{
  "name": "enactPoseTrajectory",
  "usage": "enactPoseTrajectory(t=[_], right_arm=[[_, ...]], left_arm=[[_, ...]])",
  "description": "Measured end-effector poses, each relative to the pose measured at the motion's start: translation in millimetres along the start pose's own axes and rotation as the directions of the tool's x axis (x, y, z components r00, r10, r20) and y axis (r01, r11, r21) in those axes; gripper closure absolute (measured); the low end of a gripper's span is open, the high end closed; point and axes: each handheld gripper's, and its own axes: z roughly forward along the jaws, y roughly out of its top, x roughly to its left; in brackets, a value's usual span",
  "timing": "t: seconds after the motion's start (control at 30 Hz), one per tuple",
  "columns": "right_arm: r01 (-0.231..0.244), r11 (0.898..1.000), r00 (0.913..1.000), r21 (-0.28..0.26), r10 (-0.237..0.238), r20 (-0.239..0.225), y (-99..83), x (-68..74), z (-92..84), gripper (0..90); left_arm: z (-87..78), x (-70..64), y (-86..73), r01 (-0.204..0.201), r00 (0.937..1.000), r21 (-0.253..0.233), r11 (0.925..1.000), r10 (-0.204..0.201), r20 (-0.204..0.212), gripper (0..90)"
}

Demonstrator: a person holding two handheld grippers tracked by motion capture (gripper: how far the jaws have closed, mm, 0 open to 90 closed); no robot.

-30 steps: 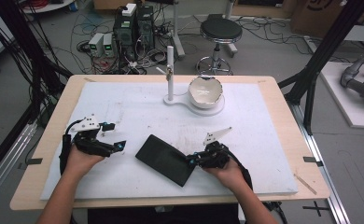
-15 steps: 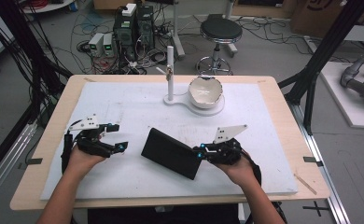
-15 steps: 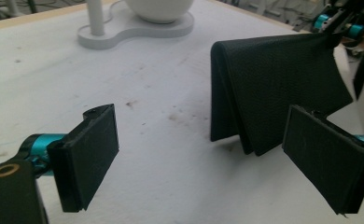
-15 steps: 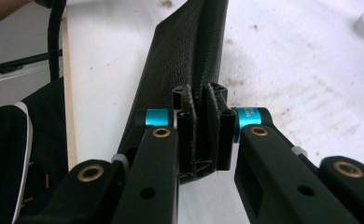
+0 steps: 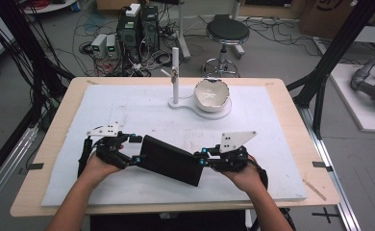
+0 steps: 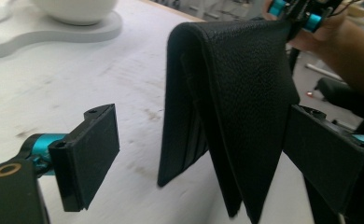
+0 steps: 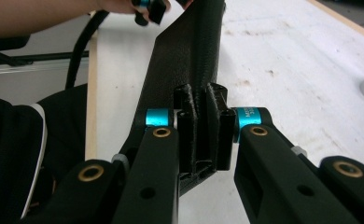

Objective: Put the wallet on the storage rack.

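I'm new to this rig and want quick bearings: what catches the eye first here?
A black wallet is held up off the white mat near the table's front edge. The right gripper is clamped on one end, while the left gripper stands open around the other. Farther back, a white bowl sits on a white stand.

Black two-jaw grippers (image 5: 202,159) with cyan collars, brass screws, grey three-cornered plates.

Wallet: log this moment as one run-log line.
right gripper shut on wallet | left gripper open around its other end | wallet lifted
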Motion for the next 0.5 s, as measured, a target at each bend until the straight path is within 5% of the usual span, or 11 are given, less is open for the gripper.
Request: enactPoseTrajectory(t=[0.13, 0.33, 0.5], right_arm=[[0.004, 1.000, 0.9997, -0.022, -0.005, -0.025, 0.0, -0.7, 0.1, 84.6], [-0.056, 0.998, 0.9982, -0.016, 0.056, -0.021, -11.4, -7.9, 1.9, 84.1], [-0.105, 0.992, 0.9944, -0.064, 0.106, 0.001, -18.6, -12.2, -0.7, 81.4]], left_arm=[[9.8, -1.0, 0.7, -0.014, 0.9985, 0.033, 0.9993, 0.012, 0.053, 25.1], [7.9, -3.3, 2.5, -0.022, 0.9953, 0.041, 0.9989, 0.018, 0.095, 67.6], [4.5, -14.5, 13.3, -0.067, 0.9934, 0.056, 0.9962, 0.061, 0.097, 75.7]])
